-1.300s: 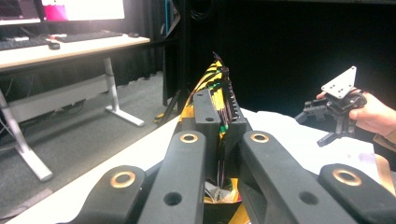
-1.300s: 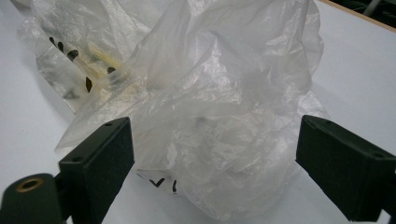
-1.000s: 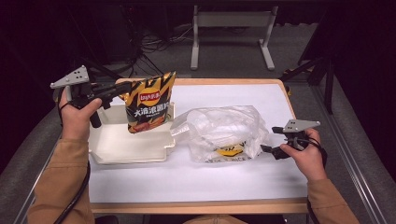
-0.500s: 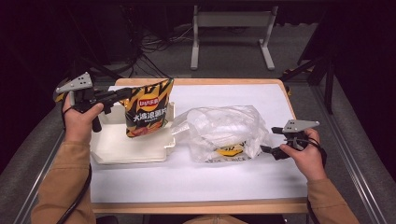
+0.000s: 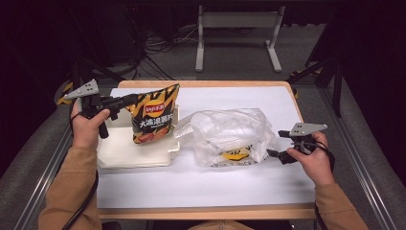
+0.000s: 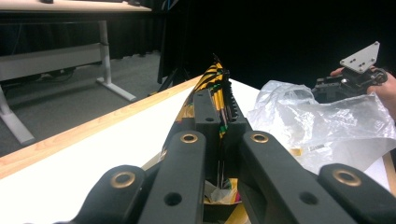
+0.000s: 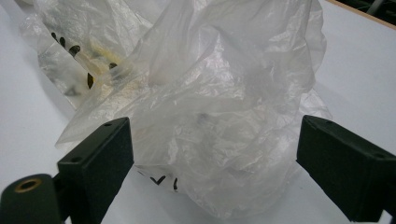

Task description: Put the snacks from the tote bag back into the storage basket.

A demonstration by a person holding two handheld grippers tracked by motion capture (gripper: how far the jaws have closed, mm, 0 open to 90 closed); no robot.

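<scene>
A black-and-orange crisp bag (image 5: pixel 154 114) hangs upright over a white tray (image 5: pixel 125 154) at the table's left. My left gripper (image 5: pixel 128 102) is shut on the bag's top left corner; the left gripper view has the bag's edge (image 6: pixel 215 88) pinched between the jaws. A crumpled clear plastic bag (image 5: pixel 230 135) with a yellow print lies at the centre. My right gripper (image 5: pixel 273 154) rests at that bag's right edge. In the right gripper view the jaws stand wide apart, open, with the plastic (image 7: pixel 219 116) bulging between them.
The white table top (image 5: pixel 206 184) has a wooden rim (image 5: pixel 201 212) along the front. A grey bench frame (image 5: pixel 237 33) stands on the floor behind the table. Dark cables lie on the floor at the back left.
My left gripper has lowered the crisp bag and brought it slightly right, closer over the tray. The right gripper and the plastic bag have stayed put.
</scene>
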